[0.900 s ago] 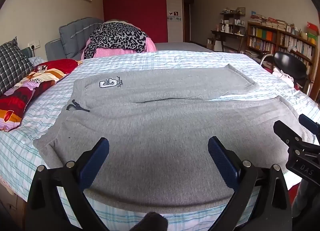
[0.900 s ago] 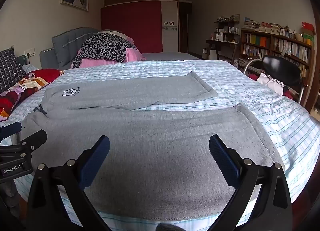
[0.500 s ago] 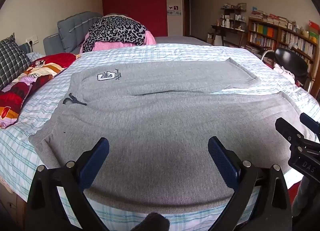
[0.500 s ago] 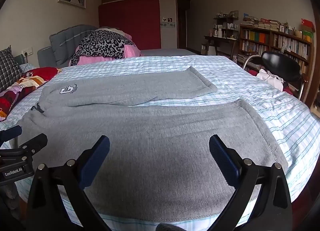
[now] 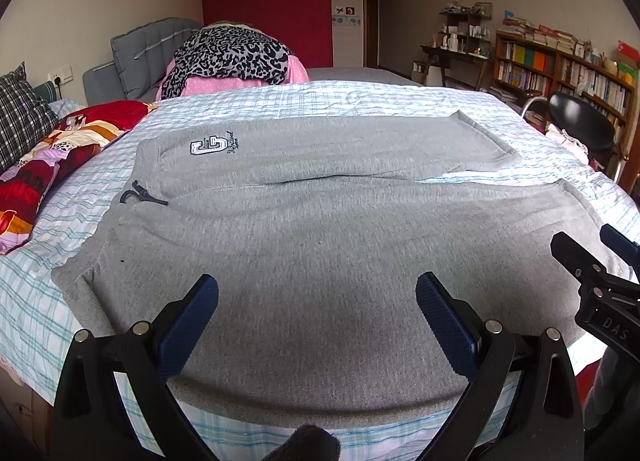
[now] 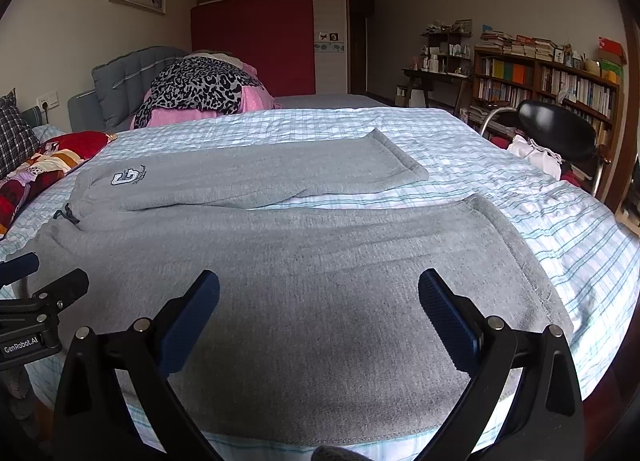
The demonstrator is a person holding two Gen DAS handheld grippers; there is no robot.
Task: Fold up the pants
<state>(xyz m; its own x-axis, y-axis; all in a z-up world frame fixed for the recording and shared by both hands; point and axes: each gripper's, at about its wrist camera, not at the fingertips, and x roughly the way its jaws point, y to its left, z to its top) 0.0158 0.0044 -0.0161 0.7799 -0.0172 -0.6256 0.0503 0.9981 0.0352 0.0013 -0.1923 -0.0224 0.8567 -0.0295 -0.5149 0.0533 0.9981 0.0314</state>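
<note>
Left tongs (image 5: 317,293): apart, empty, over near leg.
Right tongs (image 6: 319,293): apart, empty, same leg.
Pants (image 5: 320,245): grey sweatpants flat on bed (image 5: 280,101), legs split; soft, limp, probably light. Pinch near leg's outer seam edge.
Far: bookshelf (image 5: 560,69).

Each gripper — left gripper (image 5: 317,319), right gripper (image 6: 319,317) — consists of a black frame with silver round screws, two blue textured fingers (image 5: 188,325), and white lettering: "GenRobot.AI" left, "DAS" right.
</note>
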